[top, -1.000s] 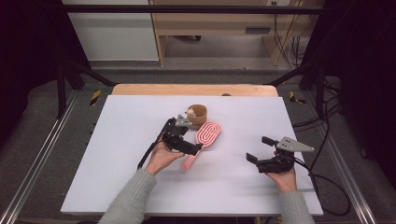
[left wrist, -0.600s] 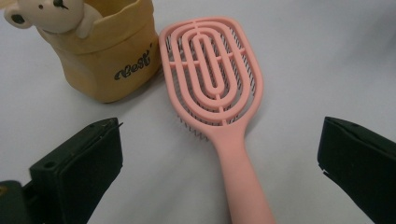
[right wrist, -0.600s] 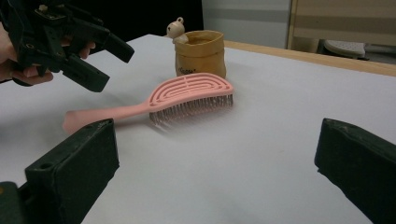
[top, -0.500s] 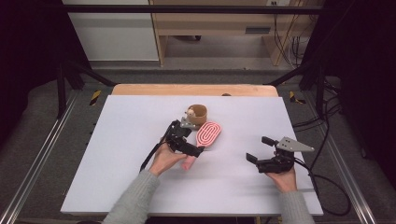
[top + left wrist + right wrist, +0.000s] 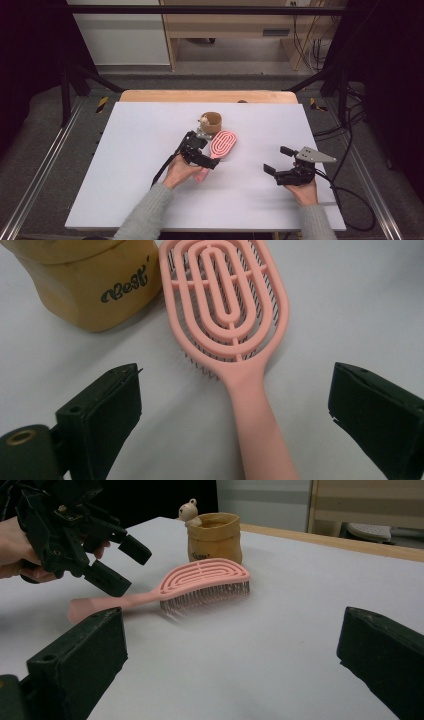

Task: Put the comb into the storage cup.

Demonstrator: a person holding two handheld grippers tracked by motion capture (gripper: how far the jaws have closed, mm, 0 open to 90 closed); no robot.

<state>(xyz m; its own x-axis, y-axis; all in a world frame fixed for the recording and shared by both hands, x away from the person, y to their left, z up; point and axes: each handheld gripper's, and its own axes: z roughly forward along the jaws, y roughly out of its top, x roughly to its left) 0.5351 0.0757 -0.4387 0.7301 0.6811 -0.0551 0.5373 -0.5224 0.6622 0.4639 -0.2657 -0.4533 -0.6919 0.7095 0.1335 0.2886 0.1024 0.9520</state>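
— Left gripper (image 5: 235,430) poised over pink hairbrush (image 5: 227,325), jaws spread wide either side of the handle, just been closing a little, pads not yet touching it.

— Brush where?

— Flat on the white table (image 5: 125,165), bristles down, head just beside the tan paper pot (image 5: 212,121).

— Handling?

— Probably light, stiff plastic, smooth and a bit slippery. Best pinched across the narrow handle, not the slotted head.

— Right gripper (image 5: 278,161)?

— Resting apart near the table's right side, jaws spread, holding nothing.

— Changed from a second ago?

— Left gripper shifted slightly along the handle; brush and pot unmoved, right gripper unmoved.
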